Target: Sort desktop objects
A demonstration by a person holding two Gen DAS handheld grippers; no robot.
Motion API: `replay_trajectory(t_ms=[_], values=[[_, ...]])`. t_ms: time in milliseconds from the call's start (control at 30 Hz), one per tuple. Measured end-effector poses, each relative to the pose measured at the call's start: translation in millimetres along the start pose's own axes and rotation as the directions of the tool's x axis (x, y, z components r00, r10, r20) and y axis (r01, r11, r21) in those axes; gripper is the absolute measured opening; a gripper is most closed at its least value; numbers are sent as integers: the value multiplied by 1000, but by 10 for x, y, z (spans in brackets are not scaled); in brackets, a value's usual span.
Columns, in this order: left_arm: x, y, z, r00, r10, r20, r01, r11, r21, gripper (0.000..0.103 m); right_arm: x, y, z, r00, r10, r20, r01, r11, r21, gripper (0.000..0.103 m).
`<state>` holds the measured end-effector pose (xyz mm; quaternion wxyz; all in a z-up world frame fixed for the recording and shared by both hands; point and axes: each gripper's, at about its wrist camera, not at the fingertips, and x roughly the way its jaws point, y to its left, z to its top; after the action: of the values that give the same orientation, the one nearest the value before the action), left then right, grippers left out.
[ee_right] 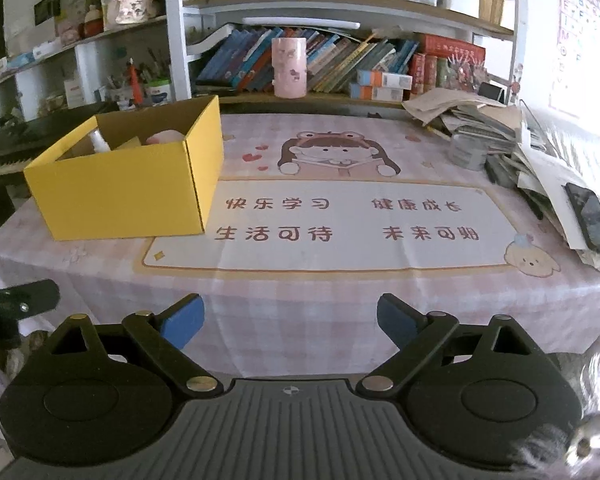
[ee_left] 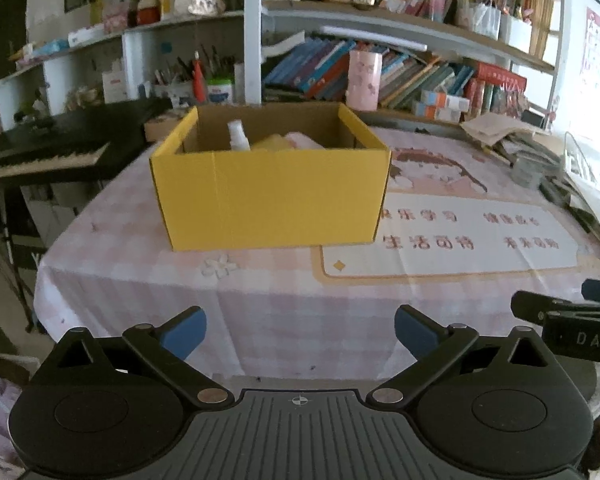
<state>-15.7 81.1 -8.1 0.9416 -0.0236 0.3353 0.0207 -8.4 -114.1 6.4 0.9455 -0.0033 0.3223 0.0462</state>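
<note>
Each camera sat just behind its own hand-held gripper, off the near edge of the surface [ee_right: 300,320], and looked forward and somewhat downward across it toward the bookshelves [ee_right: 340,52] at the back. The left view faced the yellow box [ee_left: 268,196] nearly head-on and fairly near, while the right view stood further to the right, so the same box [ee_right: 128,196] fell to its left side. Both shared the box, the printed cloth [ee_left: 440,236] and the shelves, and each caught the other hand-held gripper at its side edge.
</note>
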Motion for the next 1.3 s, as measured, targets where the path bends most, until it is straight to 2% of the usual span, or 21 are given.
replay_trajectory(t_ms=[433, 1300], values=[[75, 63, -24, 998, 34, -55, -36, 999, -25, 103, 23, 67, 3, 999, 34, -15, -34, 999, -25, 97], [87, -7, -24, 998, -2, -66, 1, 1000, -15, 103, 26, 22, -42, 999, 33, -37, -33, 999, -5, 98]])
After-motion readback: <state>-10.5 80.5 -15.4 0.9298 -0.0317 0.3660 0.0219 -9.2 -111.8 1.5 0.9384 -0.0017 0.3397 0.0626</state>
